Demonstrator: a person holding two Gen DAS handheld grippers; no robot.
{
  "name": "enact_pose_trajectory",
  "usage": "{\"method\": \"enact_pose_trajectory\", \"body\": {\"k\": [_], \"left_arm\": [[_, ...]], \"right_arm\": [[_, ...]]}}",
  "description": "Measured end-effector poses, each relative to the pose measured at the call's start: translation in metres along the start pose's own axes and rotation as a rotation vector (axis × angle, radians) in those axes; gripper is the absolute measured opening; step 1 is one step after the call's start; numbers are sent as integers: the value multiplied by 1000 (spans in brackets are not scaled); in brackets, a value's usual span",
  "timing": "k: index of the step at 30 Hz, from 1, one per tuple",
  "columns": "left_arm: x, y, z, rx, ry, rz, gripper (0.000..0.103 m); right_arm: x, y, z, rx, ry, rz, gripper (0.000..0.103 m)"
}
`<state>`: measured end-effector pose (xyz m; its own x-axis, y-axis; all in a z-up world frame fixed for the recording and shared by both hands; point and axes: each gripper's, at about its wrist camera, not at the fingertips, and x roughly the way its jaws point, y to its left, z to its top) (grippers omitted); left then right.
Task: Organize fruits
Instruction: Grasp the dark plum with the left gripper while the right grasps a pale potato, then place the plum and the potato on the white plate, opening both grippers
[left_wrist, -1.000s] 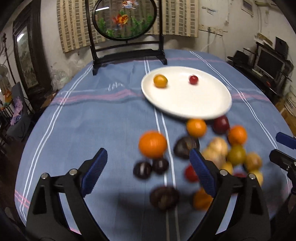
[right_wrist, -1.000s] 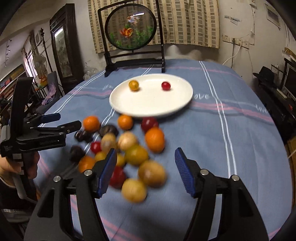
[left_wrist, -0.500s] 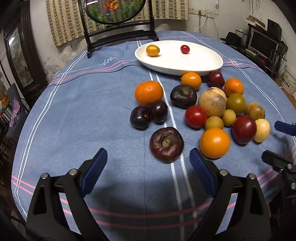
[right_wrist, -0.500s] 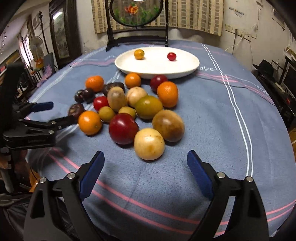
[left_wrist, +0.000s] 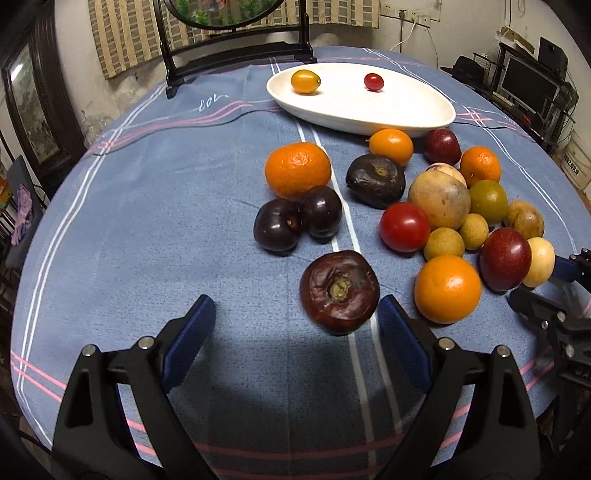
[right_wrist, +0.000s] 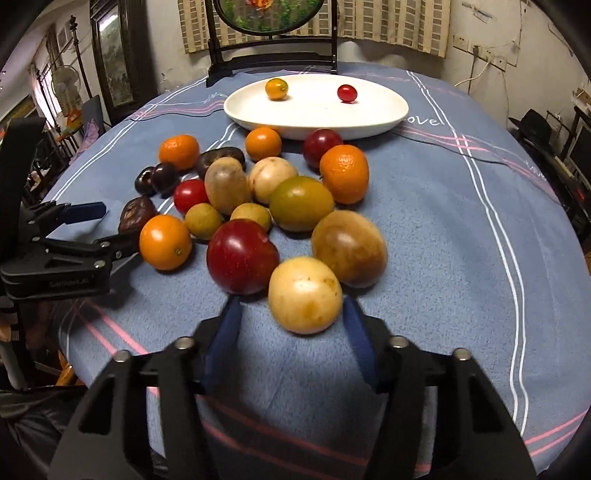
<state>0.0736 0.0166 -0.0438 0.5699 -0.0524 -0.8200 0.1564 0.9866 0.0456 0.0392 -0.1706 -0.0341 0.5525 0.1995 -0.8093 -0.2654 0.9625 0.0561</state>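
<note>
Blue striped tablecloth, dim room.

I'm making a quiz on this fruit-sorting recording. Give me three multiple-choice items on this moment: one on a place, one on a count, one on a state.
1. Where does the wrinkled dark fruit lie?
A. On the white plate
B. On the cloth before the left gripper
C. Between two oranges

2. How many fruits are on the white plate?
A. Two
B. Four
C. None

3. How does the right gripper stand?
A. Clamped on an orange
B. Lifted over the plate
C. Closing around the pale yellow fruit

Answers: 1 B, it sits on blue cloth just ahead of the open jaws. 2 A, one yellow-orange, one red. 3 C, the fruit sits between its pads.
</note>
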Motion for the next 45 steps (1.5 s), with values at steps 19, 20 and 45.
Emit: {"method": "enact_pose_trajectory", "body": {"k": [19,20,45], "left_arm": [[-2,-15,4,30,5,-37,55],[-1,-17,5,40,2,-32,55],[-65,-10,73,84,-210,-126,43]], "right_arm": [[-18,-17,-11,59,-22,72,37],[-18,-17,-11,60,-23,75,37],[-71,-32,56,61,-219,193,37]]}}
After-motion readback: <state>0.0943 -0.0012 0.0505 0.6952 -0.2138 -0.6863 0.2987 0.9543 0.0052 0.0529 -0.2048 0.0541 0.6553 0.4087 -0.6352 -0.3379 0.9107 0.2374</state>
